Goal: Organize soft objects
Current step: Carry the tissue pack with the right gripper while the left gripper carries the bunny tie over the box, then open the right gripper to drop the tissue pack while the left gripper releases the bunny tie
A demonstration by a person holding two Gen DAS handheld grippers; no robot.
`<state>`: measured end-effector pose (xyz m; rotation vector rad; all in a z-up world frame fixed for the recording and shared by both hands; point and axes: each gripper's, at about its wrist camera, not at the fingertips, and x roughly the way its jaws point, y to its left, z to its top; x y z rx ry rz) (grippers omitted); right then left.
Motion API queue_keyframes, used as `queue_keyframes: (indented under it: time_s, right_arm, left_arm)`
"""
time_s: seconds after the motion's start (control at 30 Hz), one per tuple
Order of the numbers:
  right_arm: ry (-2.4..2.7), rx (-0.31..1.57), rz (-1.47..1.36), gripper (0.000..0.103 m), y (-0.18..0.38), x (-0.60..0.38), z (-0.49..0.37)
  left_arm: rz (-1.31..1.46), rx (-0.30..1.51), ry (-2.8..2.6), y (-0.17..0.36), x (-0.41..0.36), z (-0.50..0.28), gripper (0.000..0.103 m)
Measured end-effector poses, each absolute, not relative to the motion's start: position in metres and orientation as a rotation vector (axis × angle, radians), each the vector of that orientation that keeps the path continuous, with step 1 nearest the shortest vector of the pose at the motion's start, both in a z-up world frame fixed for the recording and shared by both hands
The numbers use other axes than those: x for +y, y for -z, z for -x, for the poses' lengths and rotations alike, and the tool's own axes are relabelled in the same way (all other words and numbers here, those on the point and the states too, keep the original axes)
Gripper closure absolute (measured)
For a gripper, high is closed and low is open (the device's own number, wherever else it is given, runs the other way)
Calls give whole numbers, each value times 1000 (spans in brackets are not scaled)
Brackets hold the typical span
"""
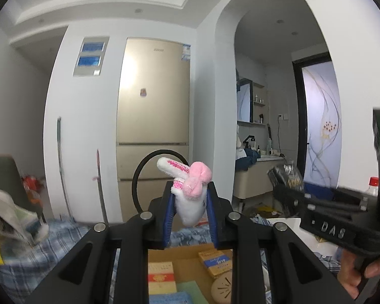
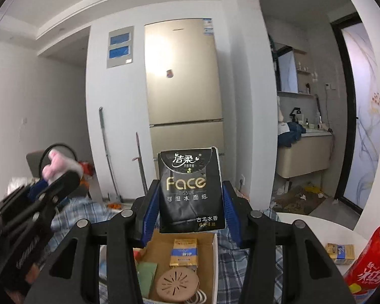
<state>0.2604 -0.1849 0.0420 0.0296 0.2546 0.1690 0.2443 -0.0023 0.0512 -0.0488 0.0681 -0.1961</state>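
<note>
My left gripper (image 1: 190, 197) is shut on a white plush rabbit (image 1: 191, 209) with a pink bow and a black hair hoop, held up in the air above an open cardboard box (image 1: 187, 252). My right gripper (image 2: 191, 202) is shut on a black pack of Face tissues (image 2: 191, 190), upright above the same box (image 2: 210, 239). In the right wrist view the left gripper (image 2: 55, 177) with the rabbit (image 2: 57, 164) is at the left. In the left wrist view the right gripper (image 1: 288, 179) is at the right, blurred.
The box holds small packs (image 2: 184, 252), a round tan disc (image 2: 177, 282) and a green item (image 2: 146, 273), and sits on a blue checked cloth (image 1: 38, 248). A white table (image 2: 316, 228) holds a red packet (image 2: 369, 261) and a small pack (image 2: 340, 253). A gold fridge (image 1: 154, 116) stands behind.
</note>
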Motion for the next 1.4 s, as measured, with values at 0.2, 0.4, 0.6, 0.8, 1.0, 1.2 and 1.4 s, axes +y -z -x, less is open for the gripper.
queue_keyframes:
  time_s: [0.2, 0.4, 0.6, 0.8, 1.0, 1.2, 1.4]
  right_arm:
    - [-174, 324, 6, 57, -12, -177, -272]
    - [-190, 377, 32, 57, 5, -169, -277]
    - [-255, 511, 34, 57, 24, -164, -294]
    - [-265, 675, 56, 57, 50, -162, -312]
    - [-258, 737, 61, 56, 62, -161, -315]
    - [-278, 761, 30, 56, 64, -163, -319]
    - [-266, 756, 1, 43, 63, -168, -321]
  left_arm:
    - [-7, 104, 173, -29, -5, -253, 78]
    - [8, 126, 192, -23, -1, -257, 78]
    - [24, 160, 206, -22, 2, -263, 78]
    - [-18, 271, 225, -12, -8, -281, 78]
    - [11, 335, 227, -3, -6, -292, 77]
    - [41, 400, 209, 4, -2, -301, 62]
    - [56, 411, 193, 5, 1, -303, 40]
